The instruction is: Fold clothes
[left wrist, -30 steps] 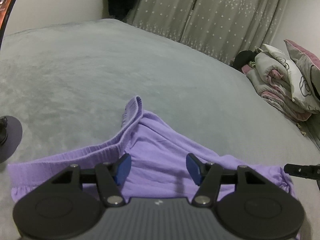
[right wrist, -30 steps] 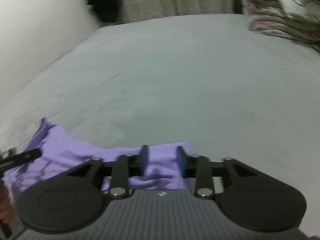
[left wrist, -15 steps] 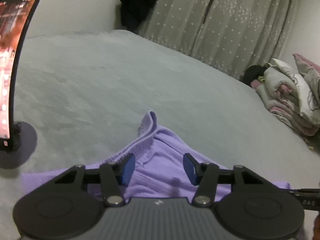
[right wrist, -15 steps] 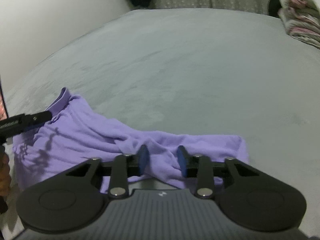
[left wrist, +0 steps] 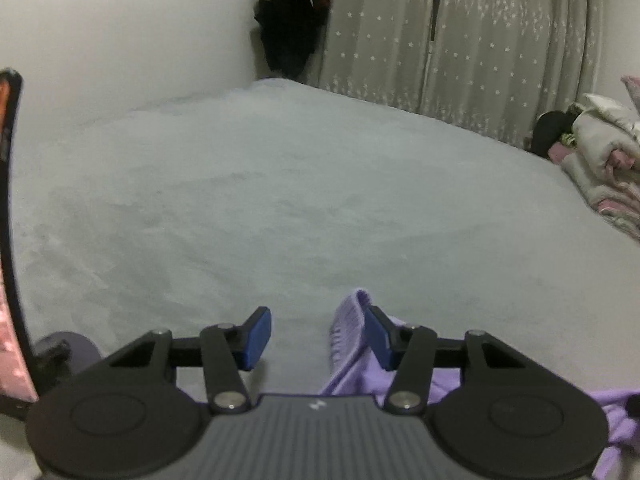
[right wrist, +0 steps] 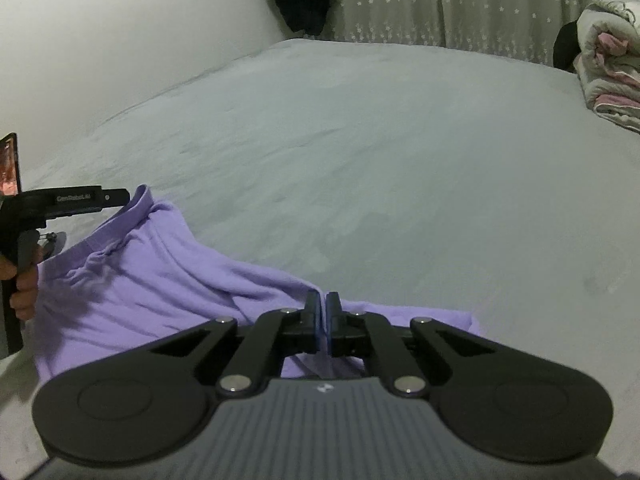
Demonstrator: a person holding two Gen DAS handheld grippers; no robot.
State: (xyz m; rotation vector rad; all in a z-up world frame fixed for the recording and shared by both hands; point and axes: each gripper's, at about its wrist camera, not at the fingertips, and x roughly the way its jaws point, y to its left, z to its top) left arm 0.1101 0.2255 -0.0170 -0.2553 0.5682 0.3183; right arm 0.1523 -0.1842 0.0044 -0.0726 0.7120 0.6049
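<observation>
One purple garment [right wrist: 160,280] lies on the grey bed [right wrist: 380,152]. The right gripper [right wrist: 323,312] is clenched on a fold at its near edge. The left gripper [left wrist: 318,334] stands released, the ribbed waistband [left wrist: 348,332] just inside its right finger

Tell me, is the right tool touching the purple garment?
Touching. In the right wrist view, the right tool is shut on a ridge of the purple garment, pinched between its pads.
</observation>
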